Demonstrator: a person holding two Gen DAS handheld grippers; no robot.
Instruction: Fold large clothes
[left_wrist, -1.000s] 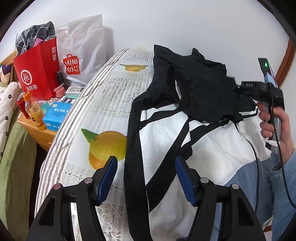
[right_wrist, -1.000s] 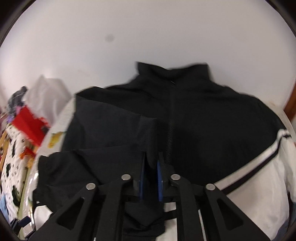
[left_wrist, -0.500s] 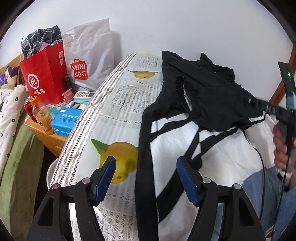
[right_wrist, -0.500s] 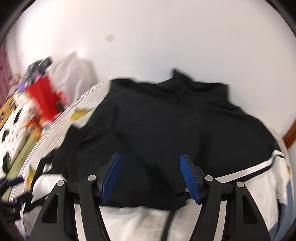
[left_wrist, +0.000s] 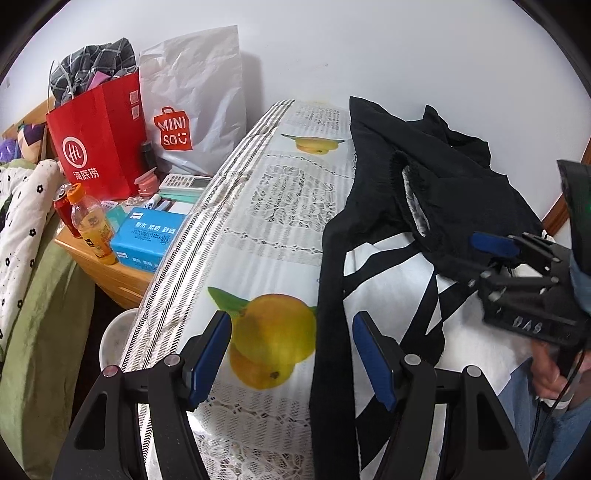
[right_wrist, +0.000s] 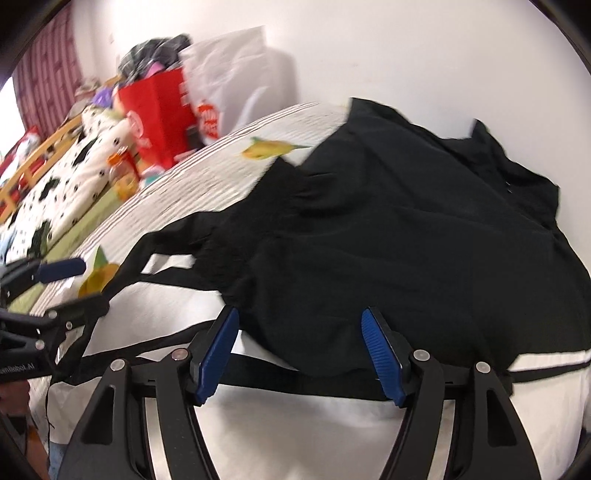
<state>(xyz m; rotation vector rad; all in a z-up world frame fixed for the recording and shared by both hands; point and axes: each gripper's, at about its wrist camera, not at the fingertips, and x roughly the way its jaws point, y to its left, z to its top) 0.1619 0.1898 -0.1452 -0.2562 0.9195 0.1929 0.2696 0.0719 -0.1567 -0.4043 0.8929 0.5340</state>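
A black-and-white jacket (right_wrist: 388, 221) lies spread on the table, its black upper part folded over the white body. My right gripper (right_wrist: 300, 317) hovers over the folded black edge. Its jaws are opening, and the fabric lies below them with the pads not pressing on it. In the left wrist view the jacket (left_wrist: 443, 192) fills the right side, with the right gripper (left_wrist: 487, 258) at its edge. My left gripper (left_wrist: 291, 325) is open over the table's front. A long black sleeve (left_wrist: 328, 332) runs under it, near its right finger, untouched.
The table wears a lace cloth with orange prints (left_wrist: 266, 206) and ends at a white wall. To the left a wooden nightstand (left_wrist: 122, 280) carries a red bag (left_wrist: 96, 136), a white bag (left_wrist: 192, 110), a blue box (left_wrist: 147, 236) and a bottle (left_wrist: 92, 225). A bed (left_wrist: 22, 221) lies beyond.
My right gripper was shut on the black fabric, let it go, opened wide and swung back toward the near edge while rolling. The left gripper drifted slightly and stayed open.
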